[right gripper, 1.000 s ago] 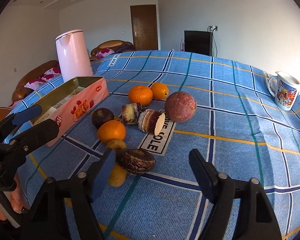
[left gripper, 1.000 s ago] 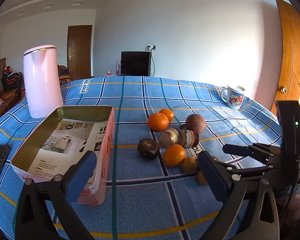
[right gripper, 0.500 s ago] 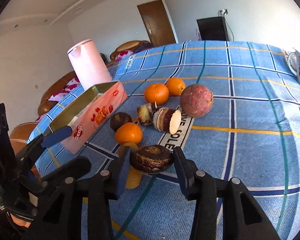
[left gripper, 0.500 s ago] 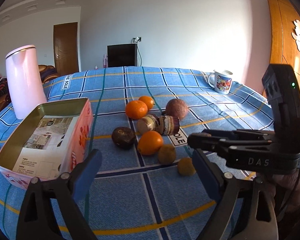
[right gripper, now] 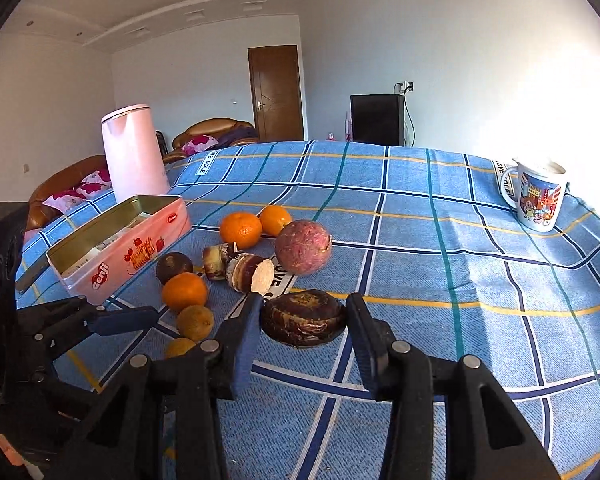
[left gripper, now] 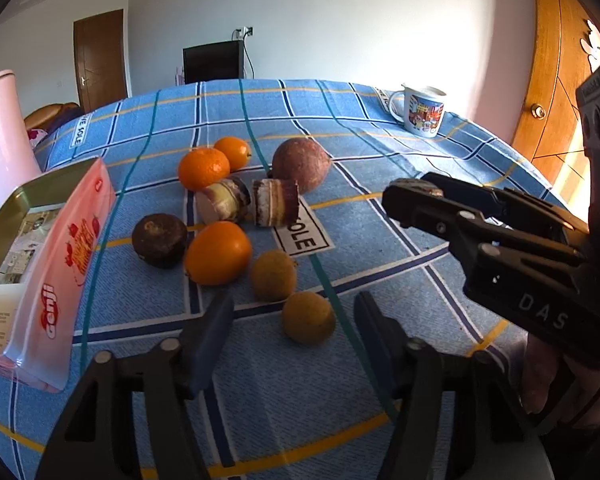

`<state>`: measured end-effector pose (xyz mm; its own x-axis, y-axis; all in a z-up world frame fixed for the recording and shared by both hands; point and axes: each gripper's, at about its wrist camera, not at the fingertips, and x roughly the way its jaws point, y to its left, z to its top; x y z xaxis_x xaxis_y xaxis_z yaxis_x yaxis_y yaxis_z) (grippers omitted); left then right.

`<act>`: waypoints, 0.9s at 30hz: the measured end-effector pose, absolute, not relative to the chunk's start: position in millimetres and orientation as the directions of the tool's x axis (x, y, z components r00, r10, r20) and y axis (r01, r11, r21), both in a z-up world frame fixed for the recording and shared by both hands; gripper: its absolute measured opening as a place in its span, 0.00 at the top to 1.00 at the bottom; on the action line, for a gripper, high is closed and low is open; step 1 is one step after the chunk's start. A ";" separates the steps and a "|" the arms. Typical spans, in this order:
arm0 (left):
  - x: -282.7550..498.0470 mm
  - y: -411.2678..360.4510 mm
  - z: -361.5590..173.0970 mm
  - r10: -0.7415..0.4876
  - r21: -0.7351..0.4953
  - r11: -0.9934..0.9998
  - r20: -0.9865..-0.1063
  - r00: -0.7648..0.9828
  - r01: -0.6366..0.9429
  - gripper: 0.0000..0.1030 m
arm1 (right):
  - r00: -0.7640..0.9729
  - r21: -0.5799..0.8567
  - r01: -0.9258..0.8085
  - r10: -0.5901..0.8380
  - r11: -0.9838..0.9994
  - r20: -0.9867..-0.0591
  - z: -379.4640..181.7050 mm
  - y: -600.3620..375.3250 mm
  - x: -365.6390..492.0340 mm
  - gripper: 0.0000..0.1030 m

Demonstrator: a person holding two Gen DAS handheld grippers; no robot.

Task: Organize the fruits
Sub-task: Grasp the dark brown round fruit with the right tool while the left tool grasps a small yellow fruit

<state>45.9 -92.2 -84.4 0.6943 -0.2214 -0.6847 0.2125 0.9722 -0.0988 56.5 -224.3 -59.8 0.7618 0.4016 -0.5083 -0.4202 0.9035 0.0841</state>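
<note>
At the far left, the pale pink plastic kettle (right gripper: 134, 154) stands upright behind the open rectangular pink biscuit tin (right gripper: 120, 246), which lies on the blue checked tablecloth (right gripper: 440, 260) with its mouth upward, presumably as the receptacle for the fruit. Just right of the tin the loose fruit is clustered: a dark brown round fruit (left gripper: 160, 240), three oranges (nearest one (left gripper: 218, 253)), two cut brown-skinned pieces with pale faces (left gripper: 246, 202), a large reddish-brown round fruit (right gripper: 303, 247), and two small yellow-brown fruits (left gripper: 308, 317). The left gripper (left gripper: 294, 330) hovers low over the nearest small fruit with its fingers spread on either side, not touching it, apparently lining up a grasp. Farther right, the right gripper (right gripper: 302, 330) is held level above the cloth, its fingers pinching a dark, flattened, wrinkled brown fruit (right gripper: 303, 317) from both sides; the left view shows this fruit raised clear of the table, evidently in transit. A printed white ceramic mug (right gripper: 537, 196) stands apart at the far right edge.
</note>
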 end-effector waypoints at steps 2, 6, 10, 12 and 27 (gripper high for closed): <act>47.5 -95.1 -85.5 -0.215 -0.089 0.973 -0.689 0.692 0.214 0.47 | 0.767 0.069 -0.425 0.400 0.903 -0.502 -59.6 -221.9 52.5 0.57; 48.0 -99.3 -86.0 -0.200 -0.071 0.975 -0.693 0.693 0.210 0.53 | 0.775 0.072 -0.433 0.412 0.898 -0.480 -58.7 -223.9 47.8 0.57; 47.5 -98.9 -86.9 -0.214 -0.074 0.972 -0.684 0.698 0.225 0.73 | 0.776 0.082 -0.437 0.422 0.896 -0.469 -58.3 -225.2 47.2 0.57; 47.7 -97.1 -86.9 -0.225 -0.087 0.970 -0.679 0.699 0.228 0.73 | 0.781 0.078 -0.435 0.419 0.897 -0.463 -58.0 -224.4 45.9 0.57; 29.8 -88.2 -66.1 -0.201 -0.040 0.975 -0.577 0.791 0.219 0.73 | 0.816 0.049 -0.428 0.409 0.902 -0.408 -55.7 -225.5 35.4 0.57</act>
